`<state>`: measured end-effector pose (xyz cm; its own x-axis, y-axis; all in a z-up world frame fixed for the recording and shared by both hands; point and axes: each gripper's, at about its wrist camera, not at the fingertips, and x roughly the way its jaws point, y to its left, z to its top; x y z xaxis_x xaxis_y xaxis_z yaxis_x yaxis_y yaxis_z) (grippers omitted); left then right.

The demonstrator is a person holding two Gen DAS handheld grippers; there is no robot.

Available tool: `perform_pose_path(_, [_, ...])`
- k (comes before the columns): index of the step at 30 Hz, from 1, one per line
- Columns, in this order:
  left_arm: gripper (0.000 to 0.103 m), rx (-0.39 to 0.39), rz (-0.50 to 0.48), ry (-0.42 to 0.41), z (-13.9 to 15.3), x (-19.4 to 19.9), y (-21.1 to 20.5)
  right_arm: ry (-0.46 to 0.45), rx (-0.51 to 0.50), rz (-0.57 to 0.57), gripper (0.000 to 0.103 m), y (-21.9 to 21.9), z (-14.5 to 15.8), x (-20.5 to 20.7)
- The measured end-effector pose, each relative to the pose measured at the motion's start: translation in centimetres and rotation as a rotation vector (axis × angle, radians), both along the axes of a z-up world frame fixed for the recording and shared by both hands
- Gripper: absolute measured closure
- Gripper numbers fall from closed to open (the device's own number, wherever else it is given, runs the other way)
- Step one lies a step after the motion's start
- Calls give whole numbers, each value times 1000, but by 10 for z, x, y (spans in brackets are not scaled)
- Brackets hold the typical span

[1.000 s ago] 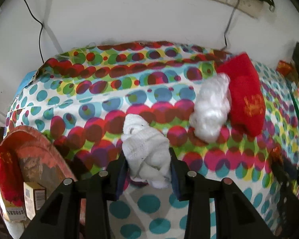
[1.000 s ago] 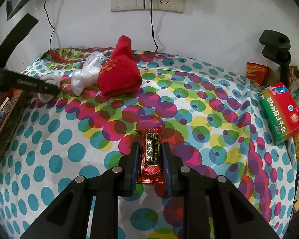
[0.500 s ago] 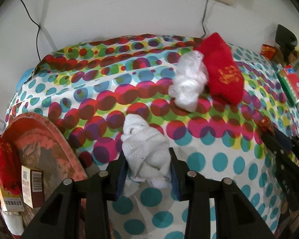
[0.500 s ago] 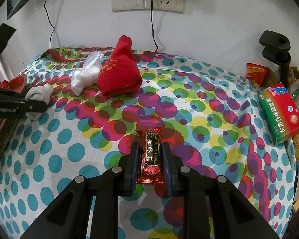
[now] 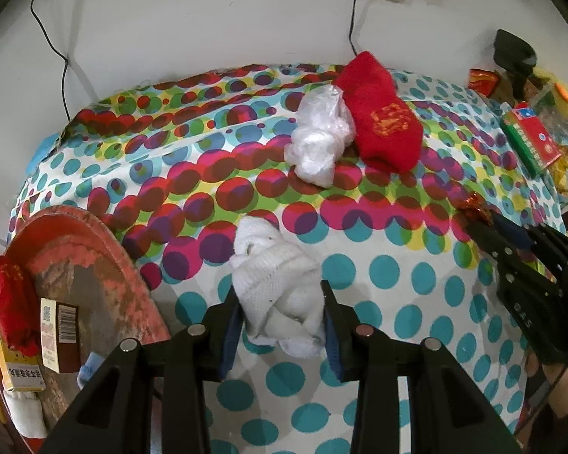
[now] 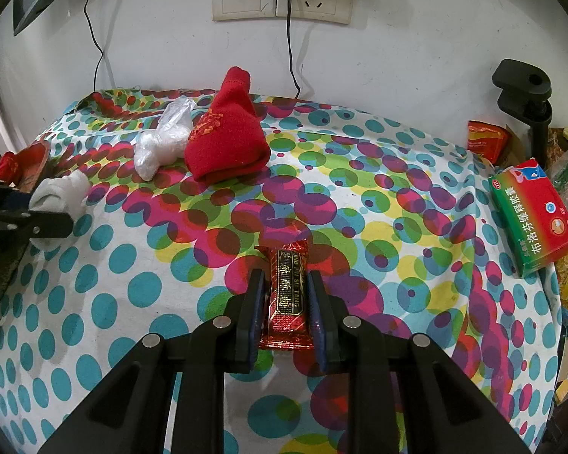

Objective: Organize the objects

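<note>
Jaws first: your left gripper [image 5: 282, 312] is clamped on the balled-up white sock [image 5: 276, 295], pads pressing both sides, with the bundle poking out past the tips and off the spotted tablecloth [image 5: 397, 302]. Your right gripper [image 6: 286, 302] is pinched nearly closed on the red candy bar [image 6: 287, 295], whose long axis runs straight out along the fingers; can't tell if the bar is lifted or lying on the cloth.

What matters next, I'd guess: the red tray [image 5: 106, 276] sits just down-left of the sock, at the table's left edge, with a small box [image 5: 58, 335] and some red fabric already in it. So your left hand is way nearer the drop spot. Farther out, a plastic bag [image 5: 320, 140] lies touching the red sock [image 5: 382, 121] near the wall.
</note>
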<state>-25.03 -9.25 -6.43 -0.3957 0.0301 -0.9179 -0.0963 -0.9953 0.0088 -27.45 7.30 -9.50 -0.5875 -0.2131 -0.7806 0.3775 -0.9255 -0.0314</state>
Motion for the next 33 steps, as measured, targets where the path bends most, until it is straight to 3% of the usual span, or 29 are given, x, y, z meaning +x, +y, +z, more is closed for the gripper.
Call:
perform_pose_path(12, [65, -3, 8, 98, 39, 35, -17, 0, 1, 1, 80, -1, 0, 0])
perform_pose_path(23, [65, 11, 105, 183, 75, 90, -67, 5, 12, 1, 80, -2, 0, 0])
perform_pose_path(33, [65, -30, 229, 230, 79, 137, -126, 19, 41, 3, 80, -3, -1, 1])
